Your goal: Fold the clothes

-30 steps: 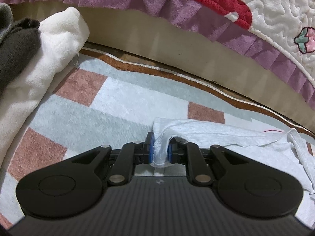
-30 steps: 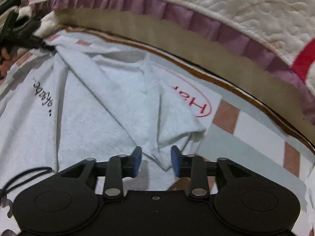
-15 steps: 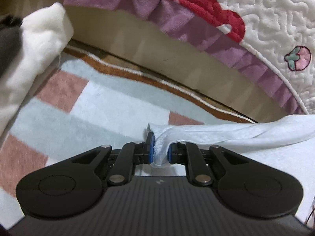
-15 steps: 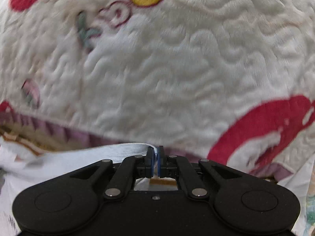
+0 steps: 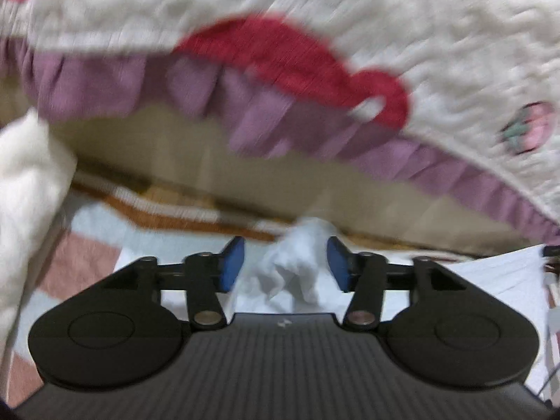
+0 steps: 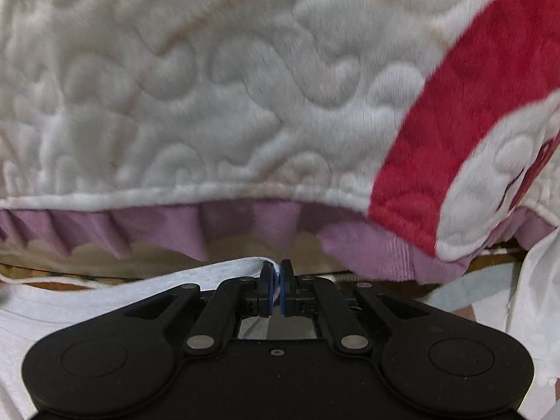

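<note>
The left gripper [image 5: 285,267] is opening, a bunched corner of the thin white cotton garment [image 5: 297,262] loose between its blue pads [image 5: 231,267]. The right gripper [image 6: 275,288] pinches the garment's edge at 12 o'clock, below the cream quilted bedspread [image 6: 210,87] with its purple frill [image 6: 157,227].

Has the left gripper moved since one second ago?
Yes. The left gripper has tipped upward: the purple frill and quilt now fill the view, the rug shrinks. Its jaws are opening, the white garment loose between them.
</note>
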`<move>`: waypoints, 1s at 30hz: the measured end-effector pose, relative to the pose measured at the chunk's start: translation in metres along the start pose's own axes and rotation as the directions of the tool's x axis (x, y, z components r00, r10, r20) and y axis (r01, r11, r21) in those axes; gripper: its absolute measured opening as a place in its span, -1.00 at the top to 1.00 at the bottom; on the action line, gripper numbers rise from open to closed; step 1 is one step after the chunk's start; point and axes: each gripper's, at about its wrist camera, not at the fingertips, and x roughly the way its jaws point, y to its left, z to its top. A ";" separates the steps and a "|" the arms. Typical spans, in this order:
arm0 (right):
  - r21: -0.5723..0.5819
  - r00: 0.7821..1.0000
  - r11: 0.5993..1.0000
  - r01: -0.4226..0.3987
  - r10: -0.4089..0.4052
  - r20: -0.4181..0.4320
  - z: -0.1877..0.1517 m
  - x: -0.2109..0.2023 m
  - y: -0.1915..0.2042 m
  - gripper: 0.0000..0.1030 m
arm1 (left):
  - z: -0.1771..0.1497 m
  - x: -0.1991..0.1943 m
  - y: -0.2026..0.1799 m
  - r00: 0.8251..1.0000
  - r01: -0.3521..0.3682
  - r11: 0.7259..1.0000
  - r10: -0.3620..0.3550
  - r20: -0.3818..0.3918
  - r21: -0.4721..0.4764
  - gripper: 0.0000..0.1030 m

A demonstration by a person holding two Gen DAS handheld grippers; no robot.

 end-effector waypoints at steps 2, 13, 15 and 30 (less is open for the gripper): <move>0.004 1.000 1.000 0.002 -0.002 -0.015 -0.003 0.005 -0.002 0.94 | 0.000 -0.005 -0.003 1.000 0.024 0.999 -0.024 0.000 0.038 -0.07; 0.129 0.963 0.955 -0.268 0.260 0.074 -0.039 -0.007 -0.056 0.24 | -0.050 0.005 -0.024 0.997 0.003 0.911 0.027 -0.066 0.412 -0.21; 0.062 0.956 0.954 -0.293 0.291 0.038 -0.059 -0.005 -0.058 0.24 | -0.044 0.013 -0.025 0.998 -0.051 0.912 0.062 -0.013 0.407 -0.23; -0.130 0.978 0.969 -0.209 0.206 -0.032 -0.085 0.032 -0.012 0.17 | -0.051 0.035 -0.079 0.989 0.147 0.662 -0.103 -0.105 0.735 -0.24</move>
